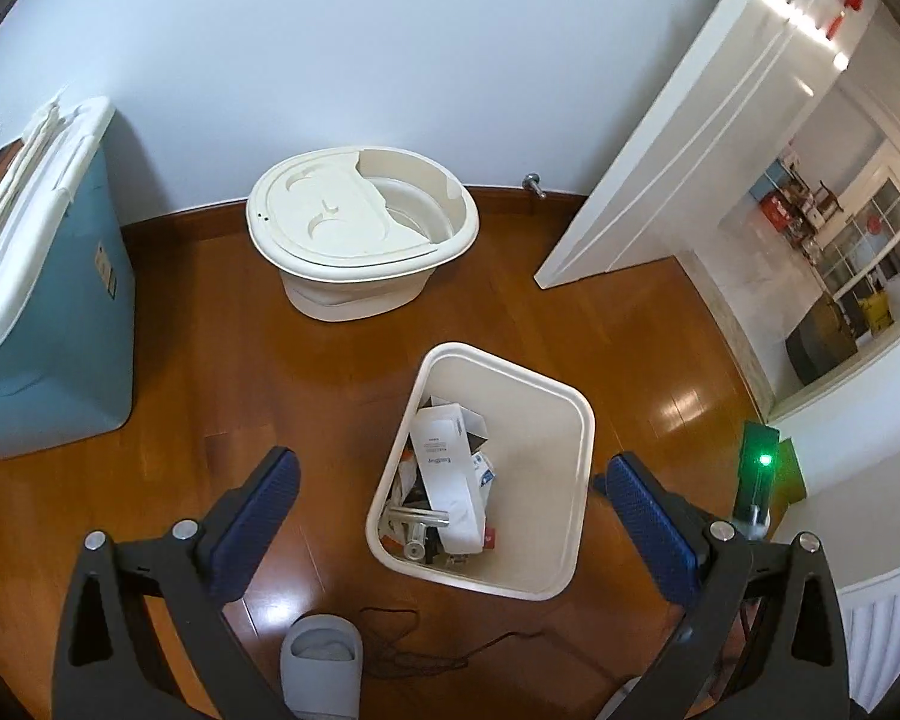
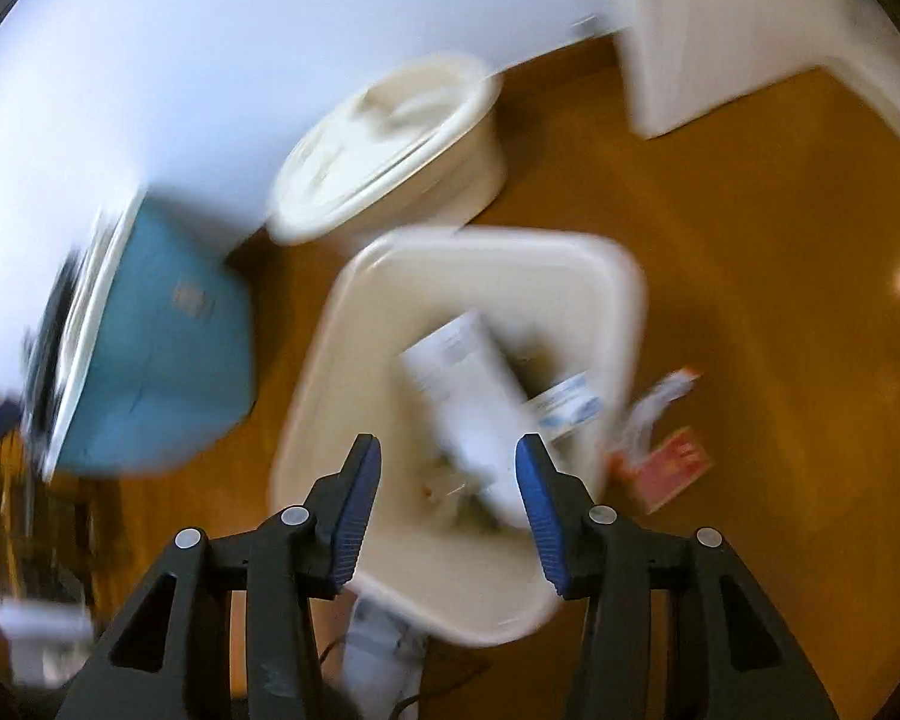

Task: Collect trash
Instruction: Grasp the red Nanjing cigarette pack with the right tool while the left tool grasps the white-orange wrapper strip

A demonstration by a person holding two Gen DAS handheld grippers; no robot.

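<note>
A cream rectangular waste bin [image 1: 573, 420] stands on the wooden floor and holds several pieces of trash, among them a long white carton [image 1: 447, 474] and a metal part [image 1: 417, 521]. My left gripper [image 1: 450, 459] hangs above the bin's near side with its blue pads wide apart and nothing between them. The right wrist view is blurred. There my right gripper [image 2: 447, 441] stands open over the same bin [image 2: 627, 282], with the white carton [image 2: 468, 384] lying below it. A red packet [image 2: 672, 468] and a crumpled wrapper [image 2: 660, 399] lie on the floor just right of the bin.
A round cream tub with a half lid [image 1: 354, 228] stands by the wall behind the bin. A teal storage box with a white lid [image 1: 48, 348] stands at the left, an open white door [image 1: 690, 138] at the right. A grey slipper [image 1: 321, 660] and a black cord [image 1: 414, 654] lie near me.
</note>
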